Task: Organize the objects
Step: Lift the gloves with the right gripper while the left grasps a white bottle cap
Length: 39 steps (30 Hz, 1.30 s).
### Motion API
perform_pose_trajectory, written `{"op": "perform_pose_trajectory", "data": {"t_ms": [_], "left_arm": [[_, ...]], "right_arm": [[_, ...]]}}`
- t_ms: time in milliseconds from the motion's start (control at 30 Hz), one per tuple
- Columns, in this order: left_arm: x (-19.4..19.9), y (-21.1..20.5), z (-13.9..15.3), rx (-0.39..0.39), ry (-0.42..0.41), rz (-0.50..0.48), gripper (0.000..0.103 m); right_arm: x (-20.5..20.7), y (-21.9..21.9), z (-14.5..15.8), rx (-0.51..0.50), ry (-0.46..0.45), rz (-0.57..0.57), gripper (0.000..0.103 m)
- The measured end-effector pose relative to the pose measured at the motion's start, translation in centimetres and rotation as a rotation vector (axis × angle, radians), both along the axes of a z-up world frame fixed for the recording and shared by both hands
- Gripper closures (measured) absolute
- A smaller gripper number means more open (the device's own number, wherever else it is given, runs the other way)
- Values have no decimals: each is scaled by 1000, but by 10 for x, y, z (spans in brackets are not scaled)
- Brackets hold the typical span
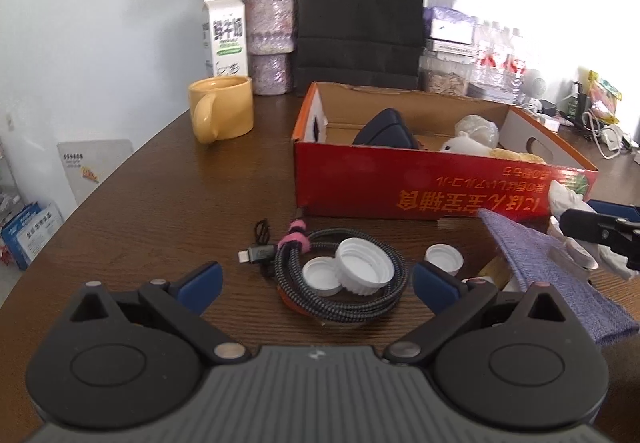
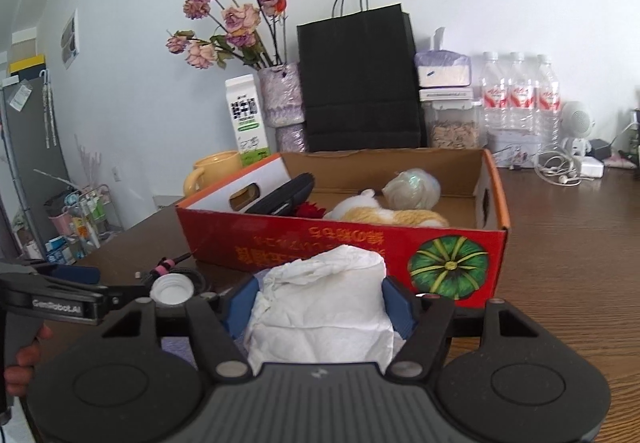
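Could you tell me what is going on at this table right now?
A person is tidying loose items into the red cardboard box, one handheld gripper in each hand. The right gripper is closed on a wad of white tissue, just in front of the box. The left gripper is open above a coiled cable with white bottle caps on it. A plush toy already lies in the box.

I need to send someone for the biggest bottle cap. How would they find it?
In front of the red box, a coiled braided cable lies on the table. Three white caps sit there; the biggest cap leans on a smaller one, ridged outside.
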State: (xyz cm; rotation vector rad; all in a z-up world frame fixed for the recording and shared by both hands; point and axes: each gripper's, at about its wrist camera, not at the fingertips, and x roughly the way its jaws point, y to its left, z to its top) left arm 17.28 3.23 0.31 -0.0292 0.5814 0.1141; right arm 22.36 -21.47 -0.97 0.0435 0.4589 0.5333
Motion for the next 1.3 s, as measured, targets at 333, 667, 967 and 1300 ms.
{"op": "perform_pose_trajectory", "data": {"t_ms": [333, 667, 967, 1300], "left_arm": [[9, -30, -6, 153, -23, -135, 29], [31, -22, -16, 112, 28, -91, 43], [32, -3, -16, -18, 38, -50, 96], [24, -3, -6, -26, -2, -37, 96]], "right_arm": [[3, -12, -4, 5, -11, -47, 36], [2, -11, -7, -1, -10, -43, 36], [2, -10, -8, -12, -14, -46, 36], [1, -9, -9, -19, -18, -53, 36]]}}
